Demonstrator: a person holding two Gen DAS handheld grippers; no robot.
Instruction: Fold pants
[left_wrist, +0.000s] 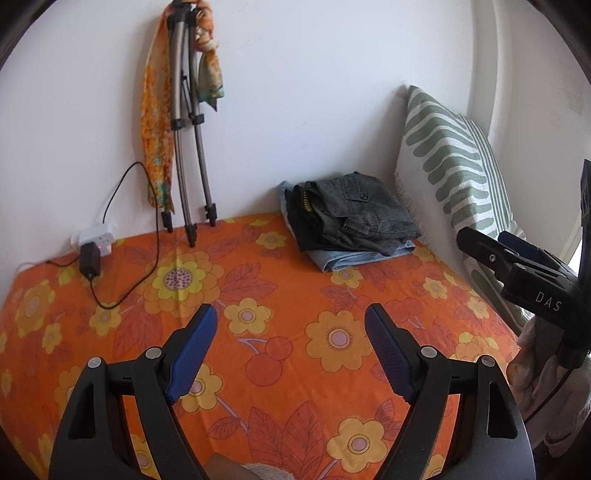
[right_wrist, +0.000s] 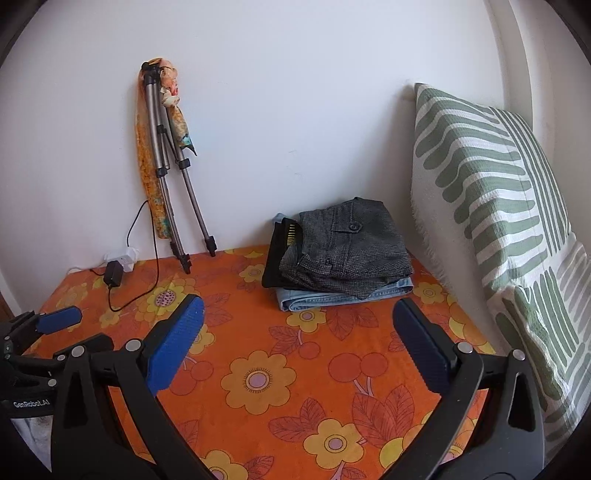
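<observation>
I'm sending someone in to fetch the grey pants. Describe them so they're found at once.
Go to the orange flowered bedsheet and look to its far corner by the green-striped pillow, where a small pile of folded clothes sits. The grey pants lie on top, speckled dark grey with a buttoned pocket, above a black garment and light blue jeans.

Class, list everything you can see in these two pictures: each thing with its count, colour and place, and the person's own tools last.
Folded pants: three stacked; grey on top, black, light blue; far side of bed, beside pillow.
Bedsheet: one, orange with yellow flowers, covering bed.
Pillow: one, white with green stripes, upright at right.
Tripod: one, silver, leaning on wall.
Scarf: one, orange, draped on tripod.
Power strip: one, white, by wall.
Adapter: one, black, with cable.
Left gripper: open, empty.
Right gripper: open, empty.
</observation>
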